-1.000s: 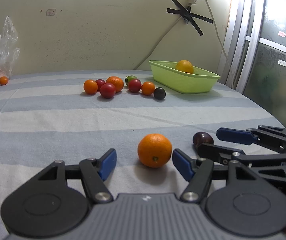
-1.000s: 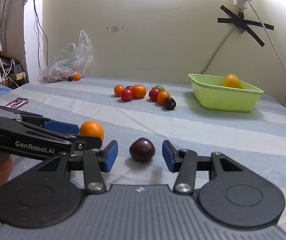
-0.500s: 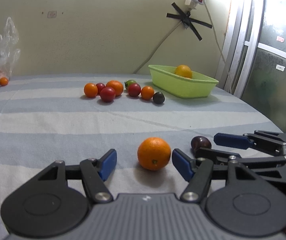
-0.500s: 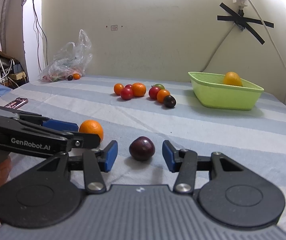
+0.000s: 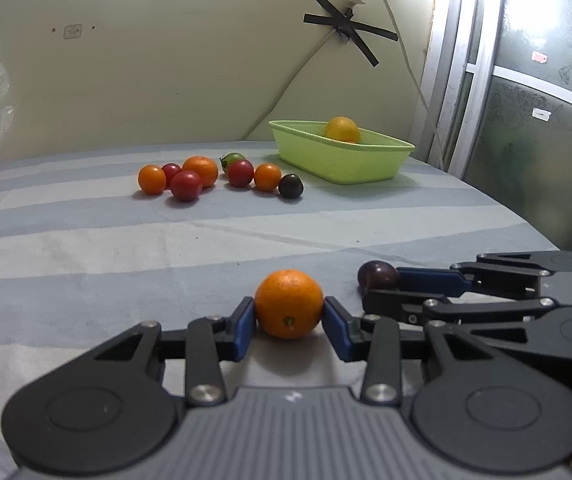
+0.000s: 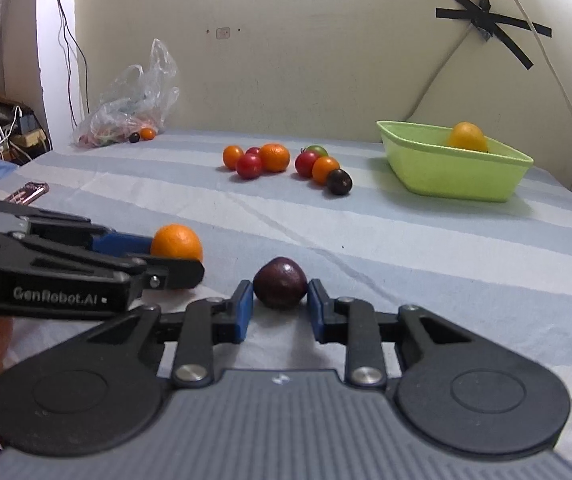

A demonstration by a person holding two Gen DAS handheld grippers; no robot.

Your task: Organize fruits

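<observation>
My left gripper is shut on an orange that rests on the striped cloth near the front. My right gripper is shut on a dark purple plum just to its right. Each gripper shows in the other's view: the left gripper with the orange, and the right gripper with the plum. A lime-green basket at the back right holds a yellow-orange fruit; the basket also shows in the right wrist view.
A cluster of several small red, orange, green and dark fruits lies mid-table, left of the basket. A clear plastic bag with small fruits sits at the far left by the wall. A small pink object lies at the table's left edge.
Both grippers have closed: the left one's jaws came in onto the orange and the right one's onto the plum. Half a second ago both stood wide open around the fruits.
</observation>
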